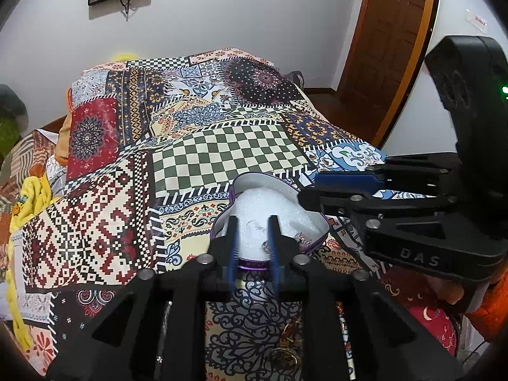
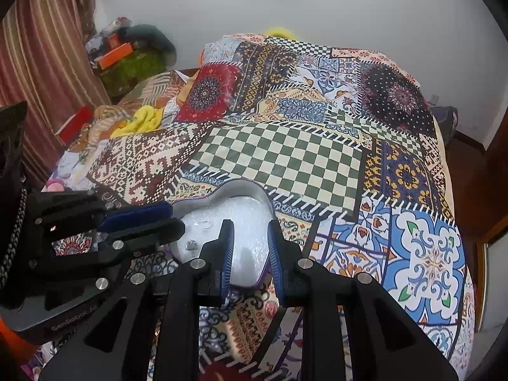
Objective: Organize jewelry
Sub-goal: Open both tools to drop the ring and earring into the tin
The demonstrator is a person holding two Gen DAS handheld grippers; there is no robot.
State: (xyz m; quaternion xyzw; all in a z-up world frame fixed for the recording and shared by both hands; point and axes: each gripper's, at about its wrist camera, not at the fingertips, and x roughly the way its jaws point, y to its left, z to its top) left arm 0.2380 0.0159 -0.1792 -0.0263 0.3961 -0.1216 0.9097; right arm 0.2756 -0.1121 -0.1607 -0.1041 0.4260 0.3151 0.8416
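Observation:
A heart-shaped purple jewelry box (image 1: pixel 273 209) lined with white foam lies open on the patterned bedspread (image 1: pixel 222 149). It also shows in the right wrist view (image 2: pixel 235 219). Small silver pieces (image 1: pixel 300 239) rest on the foam near its right rim; one silver piece (image 2: pixel 191 245) shows in the right wrist view. My left gripper (image 1: pixel 254 247) is open, its fingers over the box's near edge, holding nothing. My right gripper (image 2: pixel 250 250) is open over the box's near right edge, empty. It enters the left wrist view from the right (image 1: pixel 336 187).
Gold jewelry (image 1: pixel 287 349) lies on the bedspread under my left gripper. Yellow cloth (image 2: pixel 143 120) and clutter sit at the bed's left side. A wooden door (image 1: pixel 393 38) stands at the right. A dark bag (image 2: pixel 446 120) lies by the far right bed edge.

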